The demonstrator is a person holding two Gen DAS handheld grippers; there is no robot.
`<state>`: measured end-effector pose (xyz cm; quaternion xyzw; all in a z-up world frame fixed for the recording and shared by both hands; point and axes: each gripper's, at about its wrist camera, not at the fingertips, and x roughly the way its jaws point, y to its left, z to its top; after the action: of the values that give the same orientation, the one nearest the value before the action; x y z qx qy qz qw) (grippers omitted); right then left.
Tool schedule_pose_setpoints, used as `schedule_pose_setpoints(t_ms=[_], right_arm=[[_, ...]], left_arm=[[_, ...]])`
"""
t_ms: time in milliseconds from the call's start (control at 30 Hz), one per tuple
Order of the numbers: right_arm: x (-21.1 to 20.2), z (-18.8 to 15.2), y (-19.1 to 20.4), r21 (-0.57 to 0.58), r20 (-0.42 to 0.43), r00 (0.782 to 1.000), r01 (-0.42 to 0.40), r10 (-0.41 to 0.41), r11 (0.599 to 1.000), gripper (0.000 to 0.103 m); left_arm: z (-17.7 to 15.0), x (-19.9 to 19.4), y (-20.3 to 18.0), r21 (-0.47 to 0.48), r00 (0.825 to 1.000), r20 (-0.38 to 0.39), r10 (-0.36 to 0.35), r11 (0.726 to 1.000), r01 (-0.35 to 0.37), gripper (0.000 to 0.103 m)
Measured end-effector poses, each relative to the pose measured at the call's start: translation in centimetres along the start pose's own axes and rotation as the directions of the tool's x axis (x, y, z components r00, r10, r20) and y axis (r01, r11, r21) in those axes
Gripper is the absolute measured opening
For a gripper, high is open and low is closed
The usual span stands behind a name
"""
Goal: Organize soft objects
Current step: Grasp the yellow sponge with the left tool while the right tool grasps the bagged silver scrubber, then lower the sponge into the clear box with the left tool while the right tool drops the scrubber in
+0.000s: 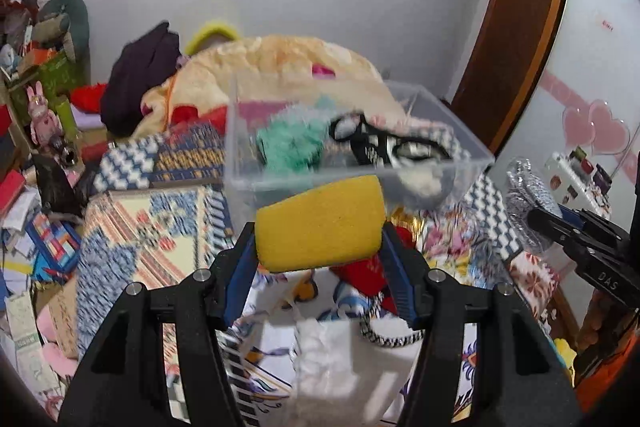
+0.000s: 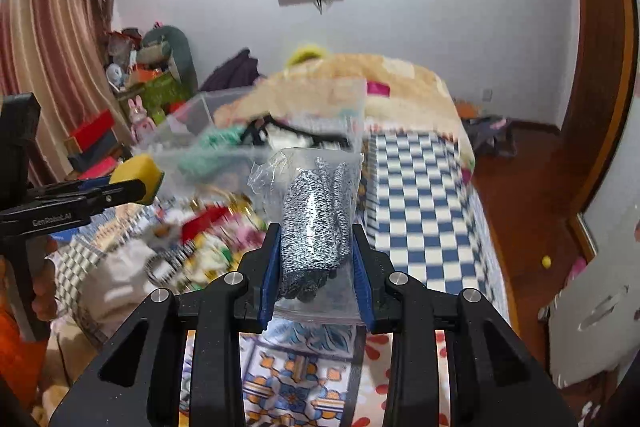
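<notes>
My left gripper (image 1: 318,237) is shut on a yellow sponge (image 1: 320,223) and holds it in the air just in front of a clear plastic bin (image 1: 452,119). The bin holds a teal fluffy item (image 1: 290,143) and a black-and-white item (image 1: 384,141). My right gripper (image 2: 316,247) is shut on a clear bag of grey speckled knit fabric (image 2: 316,211), held above the bed. The left gripper with the sponge (image 2: 138,175) shows at the left of the right wrist view, with the bin (image 2: 192,115) behind it. The bagged fabric also shows in the left wrist view (image 1: 528,195).
The bed is covered with patterned cloths (image 1: 160,227) and a blue-and-white checked sheet (image 2: 420,195). A white cloth (image 1: 332,359) and red items (image 1: 364,275) lie below the left gripper. A big peach plush blanket (image 1: 280,63) lies behind the bin. Cluttered boxes (image 1: 44,75) stand at left.
</notes>
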<state>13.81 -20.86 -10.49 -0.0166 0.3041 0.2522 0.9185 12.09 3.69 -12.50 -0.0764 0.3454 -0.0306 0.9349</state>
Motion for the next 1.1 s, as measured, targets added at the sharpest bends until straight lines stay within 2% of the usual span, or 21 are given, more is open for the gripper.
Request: schedule_pose_setpoints(t_ms=[233,467,700,800,1100], right_arm=[[0.1,3.4,2.1,-0.06,0.103,0.994,-0.026,0.032,0.998,0.03],[2.3,5.2,4.1,-0.092,0.14,0.987,-0.06,0.073,0.994,0.03],[6.1,6.2,4.6,-0.045,0.075,0.988,-0.135,0.138,0.99,0.03],[7.6,6.2,5.2,-0.055,0.044,0.991,-0.124,0.126,0.991,0.03],[11.1,5.4,5.6,-0.08,-0.084,0.992,-0.104,0.097,0.991,0.03]], left_arm=[[2.9,-0.7,1.1,-0.035,0.997,0.072,0.028,0.999,-0.025,0.059],[5.1,0.4,2.3,-0.051,0.996,0.087,0.037,0.998,-0.032,0.059],[6.1,2.8,2.4,-0.033,0.998,0.05,0.03,0.999,-0.028,0.059],[6.2,4.2,2.5,-0.034,1.0,0.013,0.014,0.999,-0.013,0.059],[6.0,6.9,1.8,0.012,0.998,-0.047,0.038,0.999,-0.037,0.059]])
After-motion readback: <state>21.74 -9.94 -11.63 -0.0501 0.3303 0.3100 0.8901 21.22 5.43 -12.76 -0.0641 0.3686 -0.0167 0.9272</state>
